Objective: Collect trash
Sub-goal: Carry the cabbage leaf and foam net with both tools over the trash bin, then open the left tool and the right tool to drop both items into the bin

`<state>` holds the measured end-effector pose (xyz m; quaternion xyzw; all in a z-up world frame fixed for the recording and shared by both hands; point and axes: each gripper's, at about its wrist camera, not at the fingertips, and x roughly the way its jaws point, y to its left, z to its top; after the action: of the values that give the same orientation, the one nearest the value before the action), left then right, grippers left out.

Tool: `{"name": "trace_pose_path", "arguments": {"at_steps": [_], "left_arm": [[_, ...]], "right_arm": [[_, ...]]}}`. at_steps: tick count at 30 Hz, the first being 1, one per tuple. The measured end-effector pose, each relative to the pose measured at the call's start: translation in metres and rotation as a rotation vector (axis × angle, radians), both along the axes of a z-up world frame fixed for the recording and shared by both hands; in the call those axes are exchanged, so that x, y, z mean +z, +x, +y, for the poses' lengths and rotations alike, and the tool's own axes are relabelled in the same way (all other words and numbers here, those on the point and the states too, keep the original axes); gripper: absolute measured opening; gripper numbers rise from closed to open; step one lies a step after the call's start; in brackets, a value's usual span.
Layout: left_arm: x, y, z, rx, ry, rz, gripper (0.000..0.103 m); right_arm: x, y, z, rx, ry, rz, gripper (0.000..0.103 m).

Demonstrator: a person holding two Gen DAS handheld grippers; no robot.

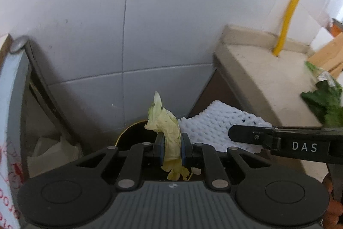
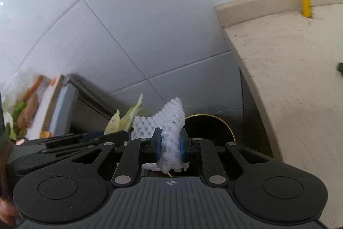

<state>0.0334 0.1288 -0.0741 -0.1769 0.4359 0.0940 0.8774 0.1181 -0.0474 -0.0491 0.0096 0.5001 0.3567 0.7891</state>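
Both grippers carry trash above a dark round bin.
The left gripper (image 1: pixel 172 148) pinches a pale green lettuce leaf (image 1: pixel 168 128); at its 3 o'clock the right gripper (image 2: pixel 170 144) pinches a white foam fruit net (image 2: pixel 169 132), the beige stone worktop (image 2: pixel 289 78) beyond.

Ahead of me a grey tiled wall (image 1: pixel 90 14) fills most of the view. To my right a beige counter (image 2: pixel 295 70) juts out, with a yellow pipe (image 1: pixel 293 3) running down into it near the wall. A wooden board (image 1: pixel 330 53) lies on its far end.
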Motion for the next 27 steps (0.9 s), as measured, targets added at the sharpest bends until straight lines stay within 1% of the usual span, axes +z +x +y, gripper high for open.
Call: {"name": "trace_pose_path", "arguments": {"at_steps": [8,10,11,14,16,17,20,22,25,27], "left_arm": [[-0.027,0.016,0.004,0.028,0.008,0.09,0.011],[-0.031,0.019,0.006,0.034,0.008,0.103,0.015],[-0.033,0.02,0.007,0.038,0.01,0.107,0.016],[-0.038,0.026,0.009,0.04,0.014,0.122,0.019],[-0.04,0.028,0.01,0.044,0.017,0.127,0.028],[-0.04,0.028,0.01,0.046,0.022,0.126,0.029],[-0.041,0.029,0.01,0.051,0.025,0.129,0.03],[-0.04,0.028,0.011,0.056,0.025,0.129,0.031],[-0.039,0.027,0.013,0.061,0.018,0.13,0.031],[-0.038,0.026,0.014,0.063,0.018,0.125,0.031]], "right_arm": [[-0.034,0.022,0.019,0.045,-0.054,0.066,0.022],[-0.043,0.027,0.024,0.05,-0.068,0.082,0.023],[-0.047,0.03,0.026,0.043,-0.073,0.089,0.027],[-0.058,0.038,0.03,0.037,-0.087,0.105,0.029],[-0.064,0.041,0.033,0.037,-0.1,0.118,0.034],[-0.067,0.043,0.035,0.031,-0.107,0.122,0.038],[-0.074,0.046,0.038,0.026,-0.103,0.121,0.04],[-0.078,0.049,0.04,0.026,-0.102,0.128,0.044],[-0.083,0.053,0.045,0.018,-0.116,0.131,0.045],[-0.084,0.052,0.047,0.025,-0.125,0.125,0.056]]}}
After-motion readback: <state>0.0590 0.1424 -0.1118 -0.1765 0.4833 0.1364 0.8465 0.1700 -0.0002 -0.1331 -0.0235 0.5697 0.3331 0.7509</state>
